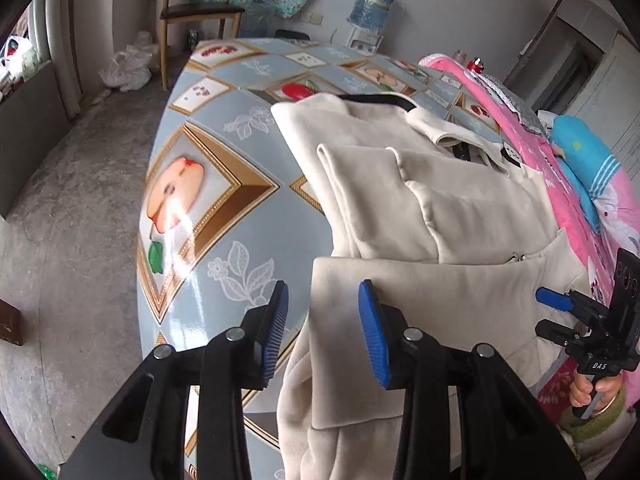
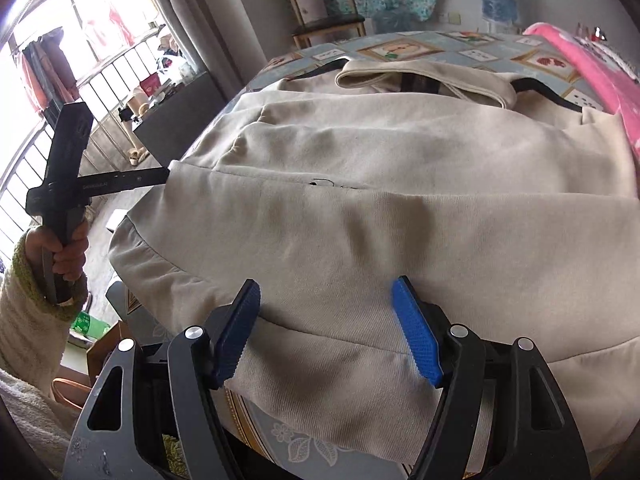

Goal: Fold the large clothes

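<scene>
Near the bottom, left wrist view: left gripper [image 1: 323, 312], jaws spread apart. Nothing is between the blue pads. One pad is over the desk, the other is over the edge of the cloth.
Near the bottom, right wrist view: right gripper [image 2: 326, 316], jaws spread wide. The pads hang just over the cloth and pinch nothing.
Middle of both views: cream jacket [image 2: 400, 208]. It lies on the desk with its sides and one sleeve folded in. The bottom part hangs down off the near edge of the desk.
Under it: desk [image 1: 208, 208], with a shiny blue cover that has fruit pictures on it.
Far part of the jacket: collar [image 2: 420, 80], near the top middle of the right wrist view, with something dark inside it.
Right side of the left wrist view: pink blanket [image 1: 568, 184], touching the jacket's far side.
Upper left of the left wrist view: chair [image 1: 200, 12], well apart from the desk.
Top right of the left wrist view: water bottle [image 1: 376, 4] by the wall.
Task so far: I think the sides are done and the bottom part still has to be folded up.
What could go wrong: the cover looks slippery, so the hanging part could pull the jacket off the desk.
What could also go wrong: if the two grippers grab at uneven spots, the fold could come out crooked, or the folded sleeve could flop open.
</scene>
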